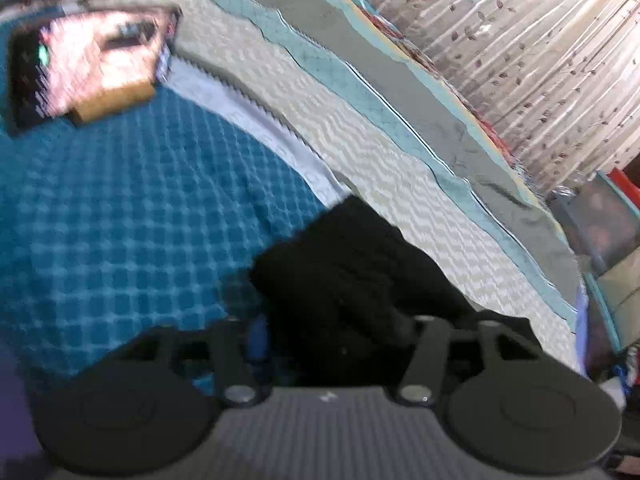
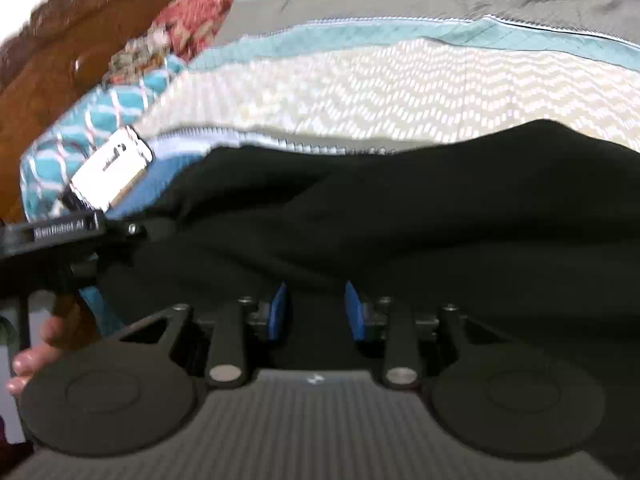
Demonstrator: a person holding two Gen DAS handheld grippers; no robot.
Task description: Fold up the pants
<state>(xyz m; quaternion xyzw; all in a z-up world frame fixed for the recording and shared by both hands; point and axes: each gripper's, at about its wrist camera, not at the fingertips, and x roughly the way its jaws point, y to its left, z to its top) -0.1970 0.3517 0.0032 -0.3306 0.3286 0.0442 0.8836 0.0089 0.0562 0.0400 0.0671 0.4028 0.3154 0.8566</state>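
Left wrist view. Black pants (image 1: 352,264) lay bunched on a teal checked bedspread (image 1: 120,220), one end running back between the fingers of the left gripper (image 1: 336,336). One blue pad (image 1: 258,338) showed clear of the cloth; the other was hidden under dark fabric, so a grip could not be confirmed. A phone (image 1: 92,64) lay beyond, apart from the garment.

Right wrist view. Pants (image 2: 400,220) spread wide across the bed, with the cream zigzag quilt (image 2: 400,96) behind them. The right gripper (image 2: 318,312) had both blue pads (image 2: 278,312) parted above the cloth, nothing clamped; probably positioned to take a fold edge. The left gripper (image 2: 60,236) entered at left, a hand (image 2: 36,352) on it.
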